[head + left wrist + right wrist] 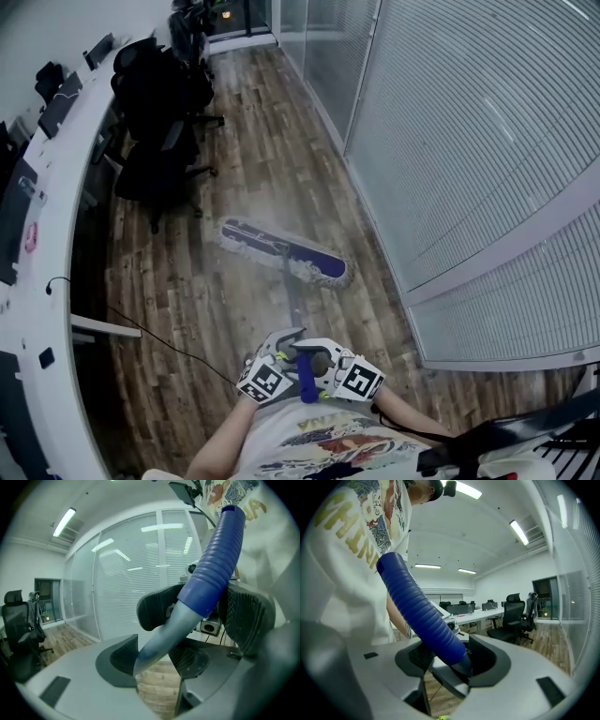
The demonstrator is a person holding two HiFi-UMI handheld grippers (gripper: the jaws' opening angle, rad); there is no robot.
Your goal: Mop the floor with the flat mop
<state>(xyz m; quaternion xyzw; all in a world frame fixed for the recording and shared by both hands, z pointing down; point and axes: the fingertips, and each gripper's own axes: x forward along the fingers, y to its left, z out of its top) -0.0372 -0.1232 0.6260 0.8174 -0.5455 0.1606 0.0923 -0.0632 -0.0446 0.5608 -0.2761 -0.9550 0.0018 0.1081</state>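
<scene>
The flat mop's head (286, 251), blue with a pale fringe, lies at a slant on the wooden floor ahead of me. Its silver pole (292, 300) runs back to a ribbed blue grip (307, 380) in front of my body. My left gripper (279, 349) is shut on the pole (159, 639) just below the grip (215, 559). In the right gripper view, my right gripper (450, 660) is shut on the lower end of the blue grip (422, 616). The two grippers (323, 361) face each other across the handle, close together.
A long white desk (66, 187) with monitors curves along the left, with black office chairs (155, 141) beside it. A glass wall with blinds (469, 141) runs along the right. A thin black cable (159, 337) crosses the floor at the left.
</scene>
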